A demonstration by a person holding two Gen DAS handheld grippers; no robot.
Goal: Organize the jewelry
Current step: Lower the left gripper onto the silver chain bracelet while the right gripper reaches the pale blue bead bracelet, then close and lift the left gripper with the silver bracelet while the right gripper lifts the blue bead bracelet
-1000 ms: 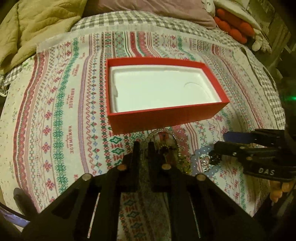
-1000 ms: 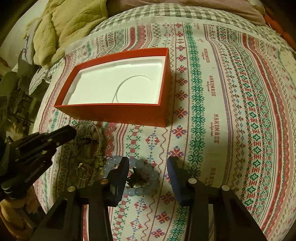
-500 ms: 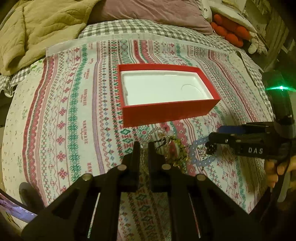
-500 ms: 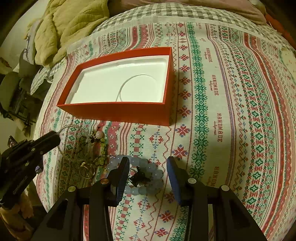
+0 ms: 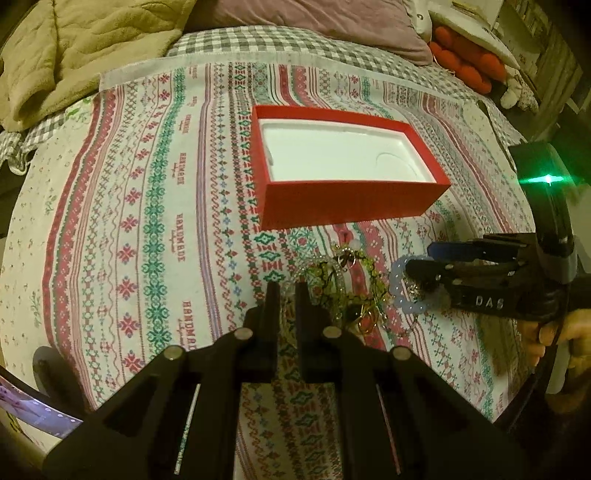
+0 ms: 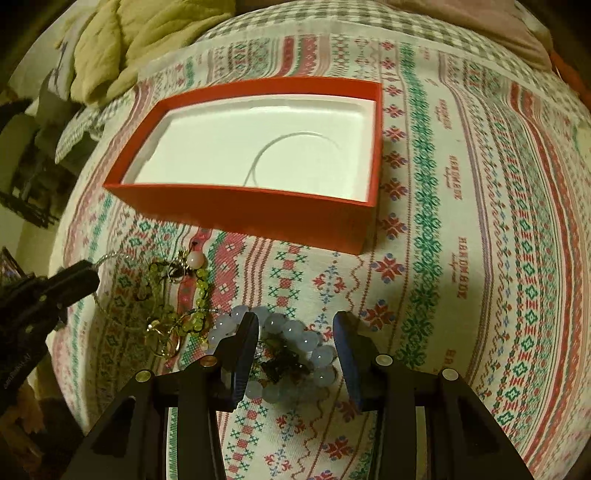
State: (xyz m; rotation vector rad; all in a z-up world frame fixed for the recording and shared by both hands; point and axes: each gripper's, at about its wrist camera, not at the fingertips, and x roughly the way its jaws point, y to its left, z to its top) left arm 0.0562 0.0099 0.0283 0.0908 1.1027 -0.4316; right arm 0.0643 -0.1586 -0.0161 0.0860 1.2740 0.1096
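A red box (image 5: 347,201) with a white foam insert lies open on the patterned cloth; it also shows in the right wrist view (image 6: 258,210). In front of it lies a tangle of green-bead and gold jewelry (image 5: 347,284) (image 6: 177,302). A pale blue bead bracelet (image 6: 288,343) (image 5: 400,291) lies to its right. My right gripper (image 6: 295,325) is open and straddles the bracelet, low over the cloth. My left gripper (image 5: 283,291) has its fingers nearly together, empty, just left of the tangle.
A patterned bedspread (image 5: 147,206) covers the bed. A beige blanket (image 5: 74,48) is bunched at the back left, a mauve pillow (image 5: 295,18) at the back, red plush items (image 5: 469,62) at the back right.
My left gripper has drawn back and up from the tangle, away from the box. My right gripper has moved forward over the blue bracelet, still open.
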